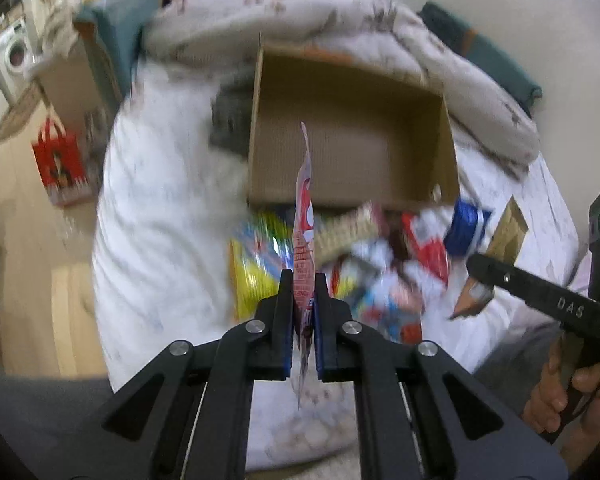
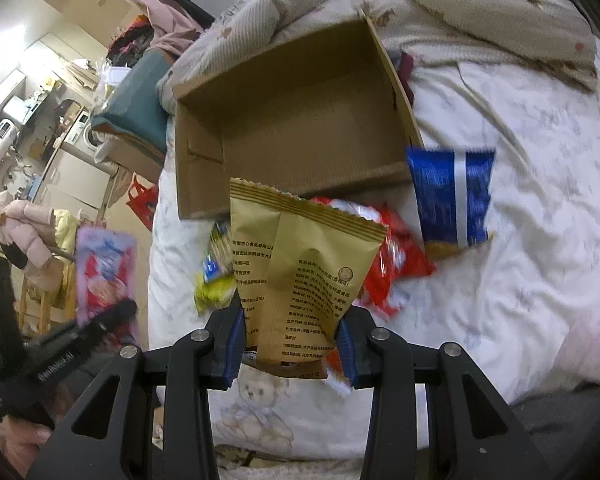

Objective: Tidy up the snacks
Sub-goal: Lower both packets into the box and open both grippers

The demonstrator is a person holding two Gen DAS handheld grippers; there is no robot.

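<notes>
Your left gripper (image 1: 304,280) pinches a pink packet (image 1: 303,216) edge-on above the snack pile (image 1: 340,252), your right gripper (image 2: 290,336) clamps a gold bag (image 2: 300,264), so carry both squarely over the empty cardboard box (image 1: 352,140) before releasing.

— What is the right gripper (image 2: 290,344) carrying over the bed (image 2: 520,280)?

— A tan snack bag (image 2: 300,276) with a crimped top, pinched at its lower end between the blue-padded jaws, its printed back facing the camera.

— And behind it?

— An open cardboard box (image 2: 292,120) on the white sheet, with nothing visible inside. A red packet (image 2: 400,264) and a yellow packet (image 2: 212,292) lie just before it; a blue packet (image 2: 452,196) sits beside its right corner.

— Anything at the left edge?

— The left gripper (image 2: 112,316), blurred, holding a pink-and-red packet (image 2: 104,268) with the floor behind it.
</notes>
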